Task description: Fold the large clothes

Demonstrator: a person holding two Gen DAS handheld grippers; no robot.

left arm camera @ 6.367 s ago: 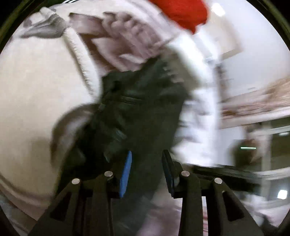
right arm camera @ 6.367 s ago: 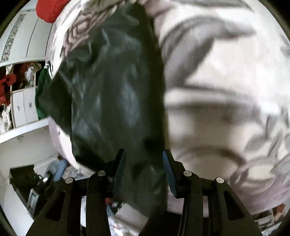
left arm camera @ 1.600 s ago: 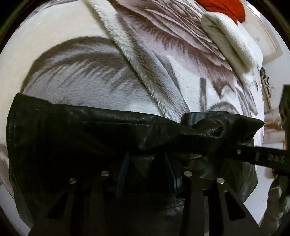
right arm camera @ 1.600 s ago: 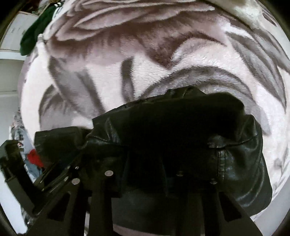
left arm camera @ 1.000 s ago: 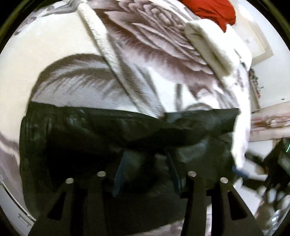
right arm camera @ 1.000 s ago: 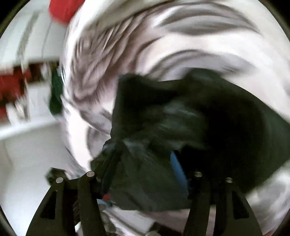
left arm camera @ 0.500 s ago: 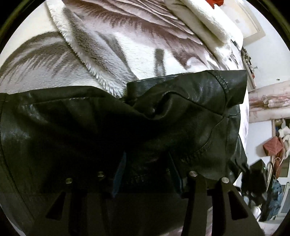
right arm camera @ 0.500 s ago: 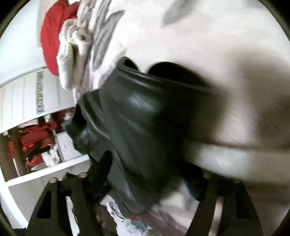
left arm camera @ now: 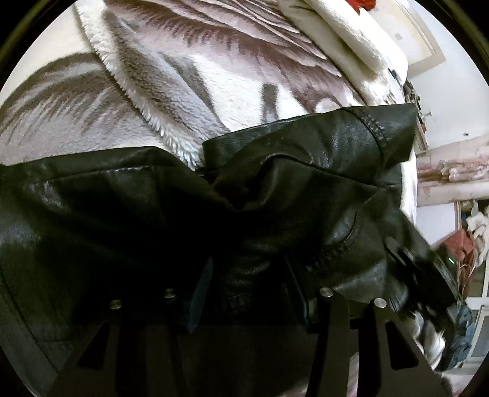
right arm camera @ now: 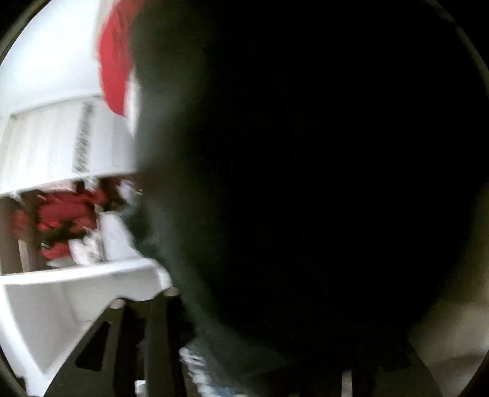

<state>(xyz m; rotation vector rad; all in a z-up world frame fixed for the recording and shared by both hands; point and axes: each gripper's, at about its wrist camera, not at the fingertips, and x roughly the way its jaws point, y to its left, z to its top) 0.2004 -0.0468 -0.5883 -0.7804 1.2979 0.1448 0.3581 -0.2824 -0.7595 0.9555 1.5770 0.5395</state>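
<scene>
A black leather jacket [left arm camera: 305, 189] lies crumpled on a fleece blanket [left arm camera: 189, 73] with a grey feather pattern. My left gripper [left arm camera: 249, 287] points steeply down at it, and a fold of the leather sits between its blue pads [left arm camera: 200, 290], which hold it. In the right wrist view the jacket [right arm camera: 305, 183] fills nearly the whole picture as a dark mass. It hides the right gripper's pads, so only the base of one finger [right arm camera: 159, 329] shows. That gripper's jaws are closing, with leather lying over them. Its blurred body [left arm camera: 412, 265] shows at the jacket's right edge.
A rolled cream blanket [left arm camera: 351, 39] lies at the far end of the bed beside something red [left arm camera: 363, 3]. White shelves [right arm camera: 61, 146] holding red clothes [right arm camera: 61, 220] stand to the left of the right gripper. Household clutter [left arm camera: 464, 244] stands beyond the bed's right edge.
The right gripper has dropped onto the jacket, which now blacks out most of its view. The left gripper has sunk slightly, and the jacket's right flap now lies spread over the blanket.
</scene>
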